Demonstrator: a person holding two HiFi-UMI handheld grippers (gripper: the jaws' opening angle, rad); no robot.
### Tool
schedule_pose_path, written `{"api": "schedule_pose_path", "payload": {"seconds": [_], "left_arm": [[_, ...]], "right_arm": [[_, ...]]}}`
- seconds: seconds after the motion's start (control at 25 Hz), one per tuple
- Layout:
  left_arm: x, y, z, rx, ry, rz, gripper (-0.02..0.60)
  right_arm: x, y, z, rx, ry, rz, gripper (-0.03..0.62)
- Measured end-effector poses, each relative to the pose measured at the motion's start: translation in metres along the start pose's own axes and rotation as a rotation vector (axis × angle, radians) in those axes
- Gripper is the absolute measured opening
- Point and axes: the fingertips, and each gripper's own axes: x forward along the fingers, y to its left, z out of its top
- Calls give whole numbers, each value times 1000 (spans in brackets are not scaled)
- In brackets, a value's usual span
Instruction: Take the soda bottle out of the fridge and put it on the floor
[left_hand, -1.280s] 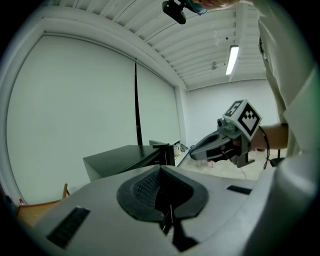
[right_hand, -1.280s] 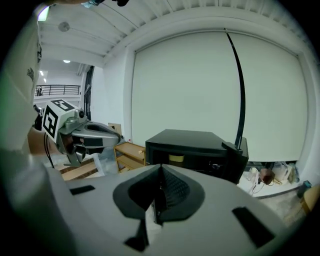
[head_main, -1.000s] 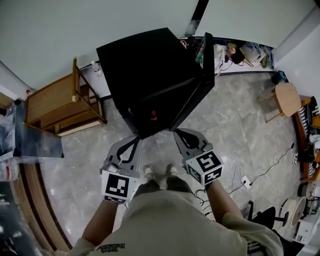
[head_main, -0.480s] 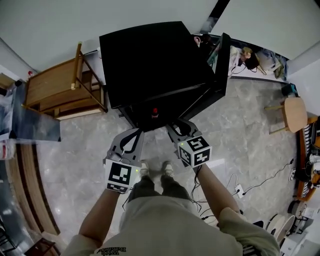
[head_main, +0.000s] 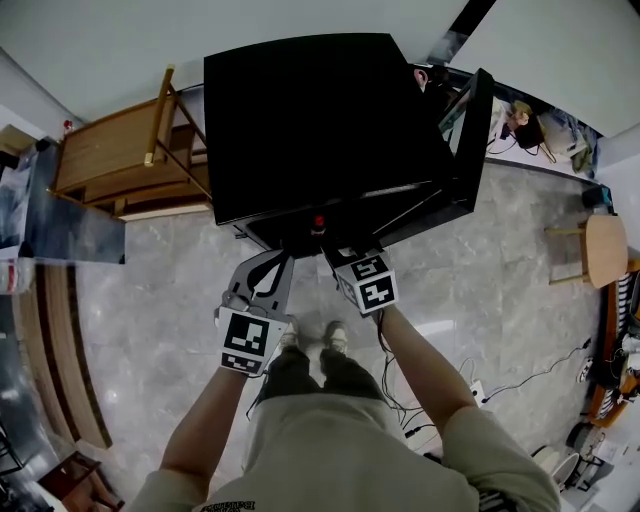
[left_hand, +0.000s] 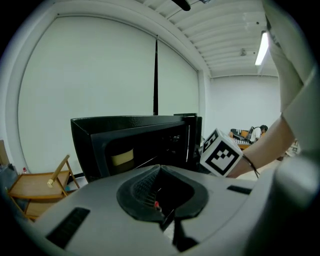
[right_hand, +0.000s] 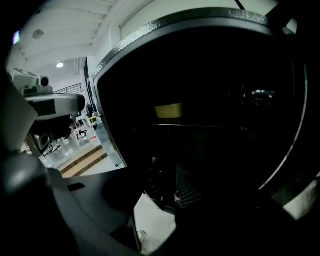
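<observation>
The black fridge stands in front of me with its door swung open to the right. Low in its opening shows the red cap of the soda bottle. My right gripper reaches into the bottom of that opening, beside the cap. Its jaws have just been opening and stand apart, with nothing pressed between them; its own view is dark, with one ribbed pad showing. My left gripper is shut and empty, just left of the bottle and outside the fridge.
A wooden folding rack leans by the wall left of the fridge. A round wooden stool stands far right, with cables on the marble floor. My feet are just behind the grippers.
Both grippers have moved forward and down toward the fridge's opening. The right one has gone from shut to open and now pokes into the fridge. The fridge looks larger in view.
</observation>
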Motion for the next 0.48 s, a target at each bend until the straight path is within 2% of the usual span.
{"api": "schedule_pose_path", "payload": {"seconds": [0.48], "left_arm": [[52, 4, -44, -12, 17, 9, 5]], "right_arm": [[78, -27, -52, -21, 56, -24, 160]]}}
